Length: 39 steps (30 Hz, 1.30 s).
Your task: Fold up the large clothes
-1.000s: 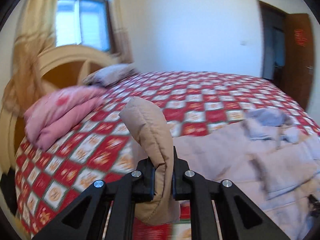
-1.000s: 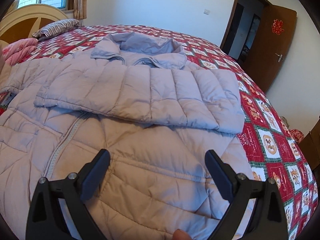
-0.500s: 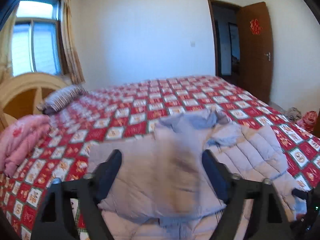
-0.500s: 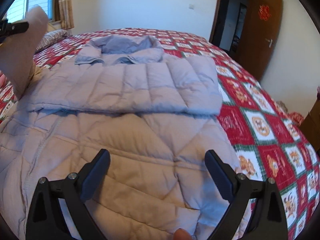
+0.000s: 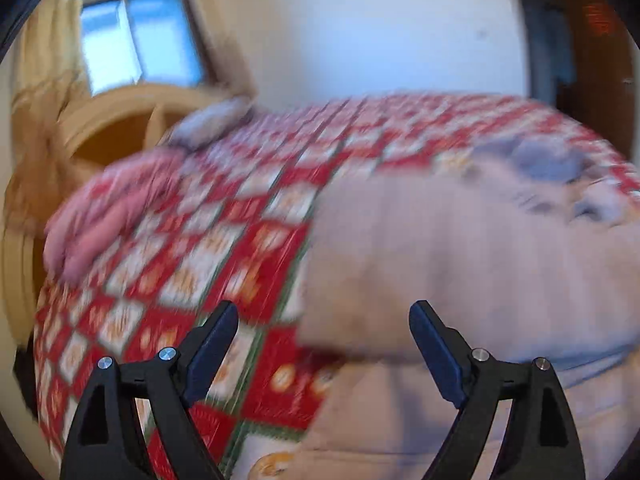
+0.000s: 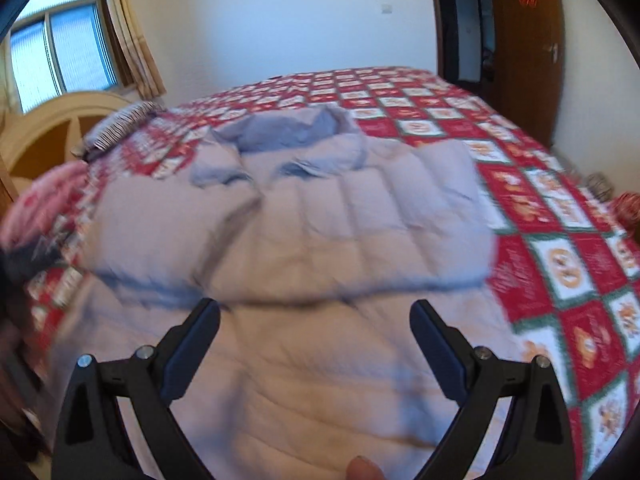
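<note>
Quilted lilac jacket now lies with its sleeve dropped across the chest. Left gripper, previously clamping that sleeve, has just been opening, nothing between its jaws. Right gripper gapes empty

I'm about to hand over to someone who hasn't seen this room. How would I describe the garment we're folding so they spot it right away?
Find the bed with the red-and-white checked cover. The pale lilac quilted puffer jacket lies spread on it, collar toward the far wall. The pink bedding by the headboard is bundled; the jacket is stitched and flat.

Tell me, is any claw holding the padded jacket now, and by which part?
Neither. The left claw and right claw are both open above the jacket, gripping nothing.
</note>
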Motion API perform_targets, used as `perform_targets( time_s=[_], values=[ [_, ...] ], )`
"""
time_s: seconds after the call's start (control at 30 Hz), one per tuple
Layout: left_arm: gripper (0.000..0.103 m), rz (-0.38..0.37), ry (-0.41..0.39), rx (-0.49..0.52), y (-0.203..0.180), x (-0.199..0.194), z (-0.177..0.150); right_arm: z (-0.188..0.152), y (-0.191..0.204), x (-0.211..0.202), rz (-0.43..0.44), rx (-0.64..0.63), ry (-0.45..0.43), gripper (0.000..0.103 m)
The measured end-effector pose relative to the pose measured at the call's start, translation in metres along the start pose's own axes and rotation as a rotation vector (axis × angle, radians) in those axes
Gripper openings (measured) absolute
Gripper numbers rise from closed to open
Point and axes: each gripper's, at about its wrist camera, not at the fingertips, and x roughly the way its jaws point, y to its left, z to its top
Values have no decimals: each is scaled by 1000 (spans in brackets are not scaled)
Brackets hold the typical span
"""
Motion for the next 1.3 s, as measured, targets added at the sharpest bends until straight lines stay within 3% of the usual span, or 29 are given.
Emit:
perform_targets(
  time_s=[0.23,0.33,0.47,0.5,0.73,1.03,1.13,1.3],
  values=[
    [88,-20,121,-153,26,39,-35,28,50,57,81,0,76,94],
    [88,-33,108,-163,26,39,-37,25,67,84,95,-10,147,77],
    [88,-68,123,-191,31,40,-39,18,74,83,95,-39,127,19],
    [88,-73,124,-199,32,41,-40,17,74,76,78,-55,113,16],
    [88,-75,120,-200,33,40,-39,18,42,45,-3,-80,60,14],
    [88,-114,163,-144,34,31,-27,11,10,50,-101,-64,60,15],
    [88,-129,120,-139,37,15,-6,12,2,49,-109,-44,55,36],
    [88,-161,38,-138,31,0,49,16,-12,25,-179,17,14,42]
  ],
)
